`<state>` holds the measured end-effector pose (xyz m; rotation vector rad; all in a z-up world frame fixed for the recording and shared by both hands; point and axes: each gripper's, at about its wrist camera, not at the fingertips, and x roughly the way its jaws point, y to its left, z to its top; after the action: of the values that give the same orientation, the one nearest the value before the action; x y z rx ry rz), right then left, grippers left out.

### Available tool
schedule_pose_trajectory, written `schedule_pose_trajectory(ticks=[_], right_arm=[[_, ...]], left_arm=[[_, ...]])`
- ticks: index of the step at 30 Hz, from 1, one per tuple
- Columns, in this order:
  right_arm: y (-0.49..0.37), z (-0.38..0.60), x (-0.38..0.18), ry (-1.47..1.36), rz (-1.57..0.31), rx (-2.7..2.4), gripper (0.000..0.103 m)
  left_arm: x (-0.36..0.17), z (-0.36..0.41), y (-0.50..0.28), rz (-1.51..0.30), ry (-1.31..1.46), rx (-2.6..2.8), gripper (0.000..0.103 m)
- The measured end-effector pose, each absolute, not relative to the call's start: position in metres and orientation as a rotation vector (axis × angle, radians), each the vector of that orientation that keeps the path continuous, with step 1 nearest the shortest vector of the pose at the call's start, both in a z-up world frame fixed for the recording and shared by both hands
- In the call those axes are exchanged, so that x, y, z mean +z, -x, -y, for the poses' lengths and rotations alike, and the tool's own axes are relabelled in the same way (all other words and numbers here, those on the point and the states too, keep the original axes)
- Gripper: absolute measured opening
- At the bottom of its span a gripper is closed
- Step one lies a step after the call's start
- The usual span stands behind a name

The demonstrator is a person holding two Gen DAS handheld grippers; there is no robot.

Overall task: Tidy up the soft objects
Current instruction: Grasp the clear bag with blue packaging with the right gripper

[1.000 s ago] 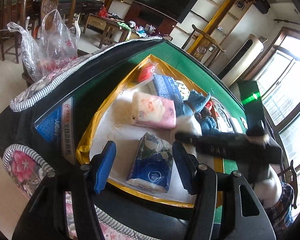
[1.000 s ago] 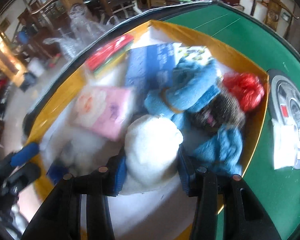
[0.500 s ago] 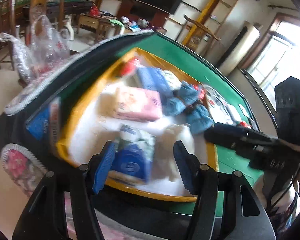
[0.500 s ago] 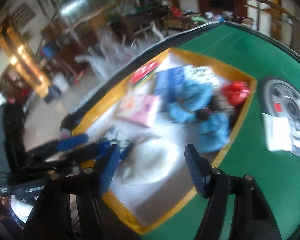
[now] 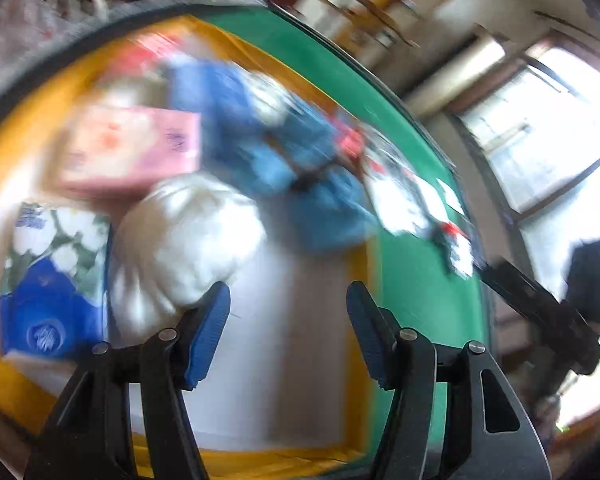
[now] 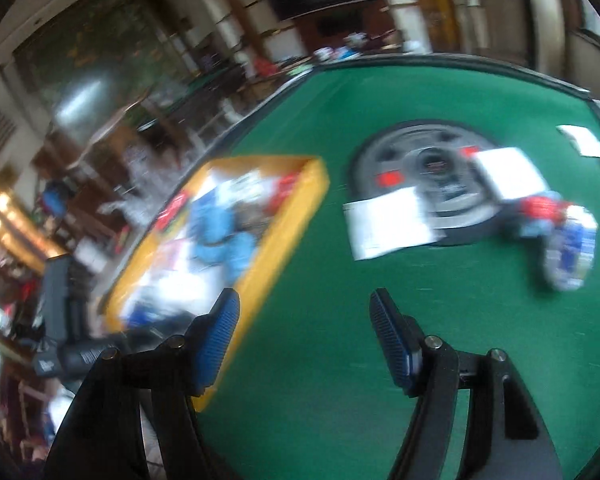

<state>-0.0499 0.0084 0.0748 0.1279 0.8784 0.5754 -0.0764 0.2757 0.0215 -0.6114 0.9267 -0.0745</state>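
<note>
A yellow-rimmed box [image 5: 16, 128] on the green table holds soft things: a white plush bundle [image 5: 180, 236], a blue tissue pack [image 5: 52, 280], a pink tissue pack [image 5: 132, 148] and blue knitted items [image 5: 300, 176]. My left gripper [image 5: 288, 336] is open and empty, low over the box's bare white floor, just right of the white bundle. My right gripper [image 6: 304, 340] is open and empty over the green felt, right of the box [image 6: 300, 208]. A blue and white soft item with red beside it [image 6: 568, 252] lies on the felt at the right. Both views are blurred.
A round grey disc [image 6: 428, 176] with white paper cards [image 6: 388, 224] sits mid-table. The table's dark rim [image 6: 596, 108] curves at the far right. The right gripper's body shows in the left wrist view [image 5: 548, 312]. Chairs and furniture stand beyond the table.
My right gripper let go of the white bundle in the box, opened, and swung right over the felt. My left gripper moved right, from over the blue tissue pack to beside the bundle.
</note>
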Motion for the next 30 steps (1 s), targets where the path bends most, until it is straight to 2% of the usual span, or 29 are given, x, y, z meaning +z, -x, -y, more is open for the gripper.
schedule_pose_trajectory(ticks=[6,13,22,25,30], right_arm=[[0.025,0.102,0.069,-0.27,-0.855,0.32,0.063],[-0.012,0.173,0.059,-0.356,-0.826,0.124,0.063],[-0.093,0.158,0.046,-0.338,-0.876,0.057,0.063],[-0.115,0.136,0.036,-0.253,-0.913,0.053,0.063],[-0.109,0.097,0.027,-0.128,-0.977,0.164,0.063]], left_arm=[[0.045,-0.287,0.094,-0.865,0.59,-0.071,0.06],[0.072,-0.237,0.111,-0.822,0.453,-0.199,0.066],[0.075,-0.202,0.109,-0.86,0.386,-0.245,0.066],[0.073,-0.198,0.111,-0.87,0.382,-0.241,0.066],[0.072,-0.194,0.115,-0.875,0.371,-0.249,0.067]])
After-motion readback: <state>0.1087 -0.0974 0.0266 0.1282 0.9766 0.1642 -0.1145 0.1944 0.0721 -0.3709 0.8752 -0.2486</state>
